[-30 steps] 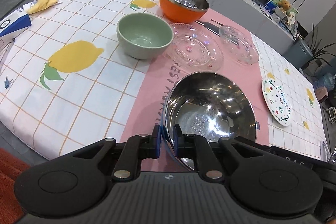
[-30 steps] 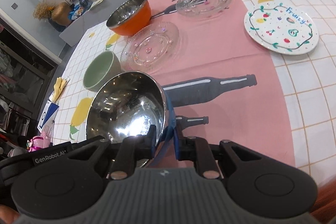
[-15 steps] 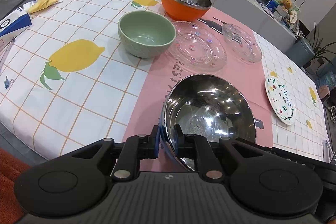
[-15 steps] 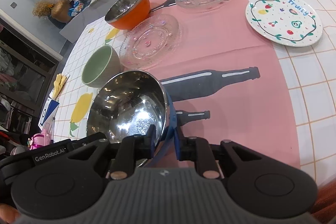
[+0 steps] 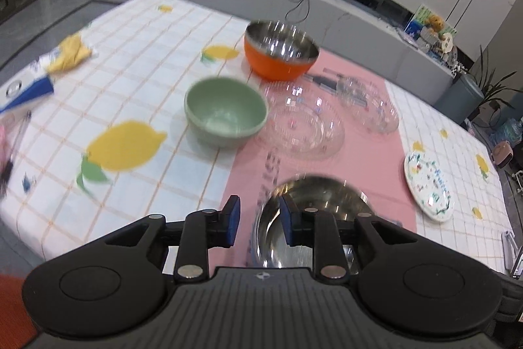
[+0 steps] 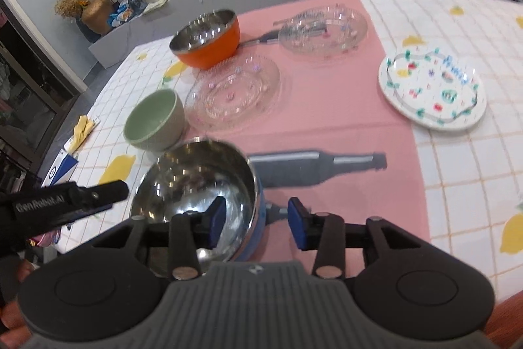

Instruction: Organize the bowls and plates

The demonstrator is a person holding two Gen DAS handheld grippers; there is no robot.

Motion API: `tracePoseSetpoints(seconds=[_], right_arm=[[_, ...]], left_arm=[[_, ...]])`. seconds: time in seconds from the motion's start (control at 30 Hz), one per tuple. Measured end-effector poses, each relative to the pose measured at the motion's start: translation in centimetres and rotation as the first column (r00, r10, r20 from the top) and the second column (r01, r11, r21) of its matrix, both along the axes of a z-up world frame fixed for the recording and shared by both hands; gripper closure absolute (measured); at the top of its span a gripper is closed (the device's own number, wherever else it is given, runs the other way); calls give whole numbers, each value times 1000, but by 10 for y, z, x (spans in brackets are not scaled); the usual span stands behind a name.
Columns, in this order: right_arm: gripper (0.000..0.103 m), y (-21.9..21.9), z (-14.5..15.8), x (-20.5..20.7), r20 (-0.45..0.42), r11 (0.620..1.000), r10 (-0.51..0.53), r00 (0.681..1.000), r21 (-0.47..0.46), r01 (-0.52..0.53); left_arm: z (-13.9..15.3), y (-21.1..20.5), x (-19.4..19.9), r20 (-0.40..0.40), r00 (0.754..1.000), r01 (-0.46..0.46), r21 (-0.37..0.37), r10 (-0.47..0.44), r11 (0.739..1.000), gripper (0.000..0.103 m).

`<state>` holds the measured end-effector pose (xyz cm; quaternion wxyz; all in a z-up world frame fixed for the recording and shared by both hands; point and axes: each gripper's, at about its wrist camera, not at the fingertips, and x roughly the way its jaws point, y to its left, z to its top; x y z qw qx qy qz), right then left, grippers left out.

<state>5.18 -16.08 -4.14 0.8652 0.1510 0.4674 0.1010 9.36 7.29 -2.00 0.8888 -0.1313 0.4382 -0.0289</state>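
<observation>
The steel bowl with the blue outside is sitting on the pink runner near the table's front edge, and both grippers are letting it go. The left gripper is opening, its rim in the gap but the pads clear. The right gripper is opening too, its jaws straddling the rim without pressing. I'd back both straight off so neither pad tips it. Behind it are the green bowl, orange bowl, two clear glass plates and the fruit-print plate, all still spread out.
</observation>
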Motion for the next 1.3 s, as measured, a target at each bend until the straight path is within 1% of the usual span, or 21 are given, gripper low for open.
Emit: tracePoseSetpoints(seconds=[0.17, 0.3, 0.4, 0.53, 0.63, 0.77, 0.83, 0.97, 1.07, 1.13, 1.2, 1.3], right_arm=[[57, -1, 17, 13, 52, 1000, -13, 999, -26, 14], [55, 3, 28, 35, 64, 999, -14, 998, -52, 17], [54, 8, 39, 56, 72, 998, -6, 997, -65, 11], [51, 17, 53, 83, 106, 996, 1, 994, -93, 8], [50, 25, 59, 106, 115, 994, 2, 993, -109, 11], [48, 38, 59, 141, 107, 993, 2, 994, -114, 10], [45, 45, 55, 159, 100, 994, 2, 995, -110, 9], [45, 62, 43, 193, 78, 992, 7, 997, -124, 3], [45, 78, 34, 216, 68, 988, 12, 998, -154, -1], [45, 83, 29, 230, 57, 990, 12, 998, -140, -4], [45, 85, 22, 245, 39, 993, -1, 999, -115, 5], [46, 87, 12, 266, 6, 993, -35, 999, -113, 35]], left_arm=[[23, -2, 22, 62, 998, 19, 18, -20, 1000, 74], [40, -13, 43, 117, 991, 56, 48, -61, 997, 73], [49, -19, 65, 144, 985, 86, 65, -95, 994, 73], [53, -20, 97, 161, 981, 98, 98, -113, 990, 73], [50, -14, 123, 163, 981, 93, 93, -107, 991, 73], [39, 3, 156, 158, 985, 57, 55, -65, 997, 71], [31, 15, 167, 156, 987, 40, 36, -45, 999, 71], [15, 32, 189, 152, 988, 10, 11, -12, 1000, 71], [3, 49, 203, 145, 989, -21, -43, 27, 999, 70], [-9, 60, 211, 120, 991, -46, -86, 56, 995, 70], [-18, 65, 216, 110, 991, -69, -105, 80, 992, 70], [-28, 71, 222, 86, 988, -117, -140, 130, 983, 70]])
